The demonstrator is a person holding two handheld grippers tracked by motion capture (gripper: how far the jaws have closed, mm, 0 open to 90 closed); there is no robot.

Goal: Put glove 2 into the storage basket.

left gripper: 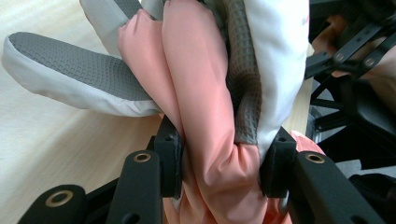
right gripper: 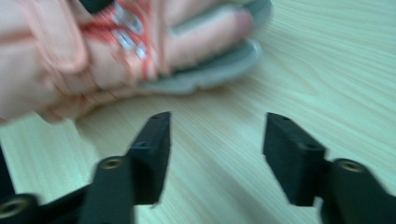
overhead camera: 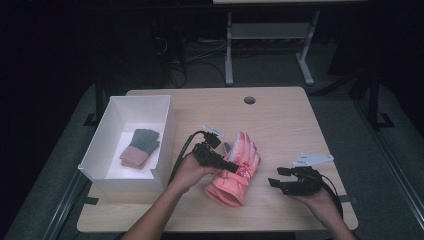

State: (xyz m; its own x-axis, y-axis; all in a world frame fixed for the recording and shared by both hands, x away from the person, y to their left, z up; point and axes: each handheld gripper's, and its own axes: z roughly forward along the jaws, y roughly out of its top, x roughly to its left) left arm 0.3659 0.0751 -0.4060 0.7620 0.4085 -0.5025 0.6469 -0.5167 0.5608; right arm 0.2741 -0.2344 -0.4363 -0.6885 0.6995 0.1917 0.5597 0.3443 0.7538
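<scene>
Right, left gripper (left gripper: 219, 158) is clamped on the pink ski glove (overhead camera: 233, 167), jaws pinching bunched pink fabric w/ the grey textured palm side facing up in the left gripper view. Glove lies mid-table (overhead camera: 280, 120), just right of the white box (overhead camera: 165, 135). Right gripper (right gripper: 215, 154) sits near the glove, jaws spread wide, nothing btwn them. Small grey-and-pink glove (overhead camera: 140, 147) rests inside the box.
</scene>
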